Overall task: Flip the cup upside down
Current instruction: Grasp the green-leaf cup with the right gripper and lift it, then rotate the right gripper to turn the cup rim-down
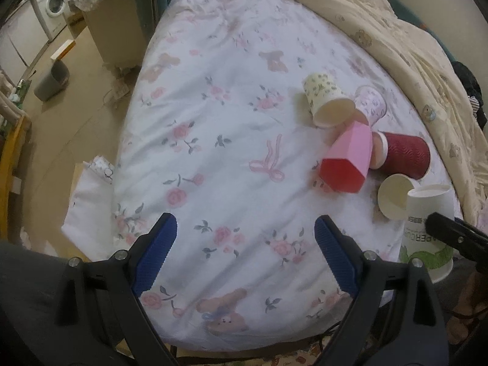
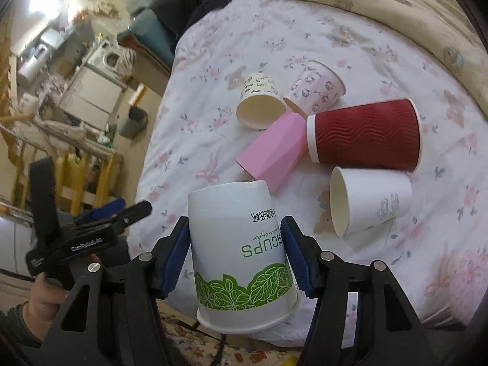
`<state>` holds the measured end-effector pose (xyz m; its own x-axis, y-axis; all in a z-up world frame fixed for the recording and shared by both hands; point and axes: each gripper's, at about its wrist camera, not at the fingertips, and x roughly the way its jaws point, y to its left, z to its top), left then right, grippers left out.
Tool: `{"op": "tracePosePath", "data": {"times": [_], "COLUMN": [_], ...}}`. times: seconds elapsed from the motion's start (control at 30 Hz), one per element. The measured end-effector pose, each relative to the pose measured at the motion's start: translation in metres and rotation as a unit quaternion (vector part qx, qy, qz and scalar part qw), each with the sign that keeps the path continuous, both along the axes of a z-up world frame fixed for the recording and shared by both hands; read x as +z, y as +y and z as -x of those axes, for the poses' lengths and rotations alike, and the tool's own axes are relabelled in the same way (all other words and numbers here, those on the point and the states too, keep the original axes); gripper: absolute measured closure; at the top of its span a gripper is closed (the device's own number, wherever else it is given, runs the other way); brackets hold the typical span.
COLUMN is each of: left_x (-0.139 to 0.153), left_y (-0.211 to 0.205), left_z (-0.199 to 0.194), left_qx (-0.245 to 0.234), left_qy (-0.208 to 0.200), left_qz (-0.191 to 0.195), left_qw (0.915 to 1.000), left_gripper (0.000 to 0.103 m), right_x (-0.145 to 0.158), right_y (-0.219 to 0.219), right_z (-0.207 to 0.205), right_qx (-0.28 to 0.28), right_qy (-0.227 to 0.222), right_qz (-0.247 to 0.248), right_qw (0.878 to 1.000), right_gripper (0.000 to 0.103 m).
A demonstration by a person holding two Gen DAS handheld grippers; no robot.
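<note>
My right gripper (image 2: pixel 235 238) is shut on a white paper cup with a green leaf band (image 2: pixel 241 250). The cup is upside down, base up and rim down, near the front edge of the bed. It also shows at the right edge of the left wrist view (image 1: pixel 427 231), with the right gripper's finger across it. My left gripper (image 1: pixel 245 244) is open and empty above the floral sheet, left of the cups.
Several cups lie on their sides on the floral sheet (image 2: pixel 381 45): a pink faceted cup (image 2: pixel 274 149), a dark red ribbed cup (image 2: pixel 366 134), a plain white cup (image 2: pixel 369 199), a cream patterned cup (image 2: pixel 259 100) and a pink printed cup (image 2: pixel 317 87). A beige quilt (image 1: pixel 396 30) lies behind them.
</note>
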<state>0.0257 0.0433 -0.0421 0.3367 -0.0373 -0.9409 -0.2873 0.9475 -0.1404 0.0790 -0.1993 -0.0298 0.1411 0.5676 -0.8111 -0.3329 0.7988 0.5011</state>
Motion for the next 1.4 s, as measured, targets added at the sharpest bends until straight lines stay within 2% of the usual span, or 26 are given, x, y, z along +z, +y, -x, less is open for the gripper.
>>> {"op": "tracePosePath", "data": {"times": [0.17,0.57,0.83,1.0,1.1,1.17,1.27,1.4], "left_x": [-0.003,0.005,0.013,0.019,0.026,0.032,0.035,0.026], "left_y": [-0.004,-0.013,-0.026,-0.044,-0.061,-0.074,-0.09,-0.096], "left_z": [0.0,0.002,0.005,0.008,0.01,0.012,0.013,0.01], "left_qx": [-0.006,-0.028,-0.064,-0.116,-0.156,-0.186,-0.213,-0.213], "left_qy": [0.004,-0.025,-0.042,-0.056,-0.069,-0.079,-0.083,-0.064], "left_qz": [-0.002,-0.01,0.006,0.047,0.091,0.108,0.105,0.083], "left_qw": [1.0,0.9992,0.997,0.9906,0.9811,0.9736,0.9678,0.9714], "left_gripper": [0.013,0.013,0.013,0.013,0.013,0.013,0.013,0.013], "right_x": [-0.015,-0.021,-0.021,-0.025,-0.026,-0.027,-0.027,-0.026], "right_y": [-0.011,-0.009,-0.012,-0.012,-0.012,-0.01,-0.008,-0.003], "right_z": [0.012,0.004,-0.004,-0.004,-0.004,-0.004,-0.002,0.001], "right_qx": [-0.021,-0.034,-0.05,-0.053,-0.053,-0.049,-0.043,-0.029], "right_qy": [0.006,0.005,0.001,0.01,0.014,0.014,0.014,0.013], "right_qz": [-0.038,-0.058,-0.074,-0.076,-0.075,-0.073,-0.074,-0.079], "right_qw": [0.999,0.998,0.996,0.996,0.996,0.996,0.996,0.996], "right_gripper": [0.041,0.041,0.041,0.041,0.041,0.041,0.041,0.041]}}
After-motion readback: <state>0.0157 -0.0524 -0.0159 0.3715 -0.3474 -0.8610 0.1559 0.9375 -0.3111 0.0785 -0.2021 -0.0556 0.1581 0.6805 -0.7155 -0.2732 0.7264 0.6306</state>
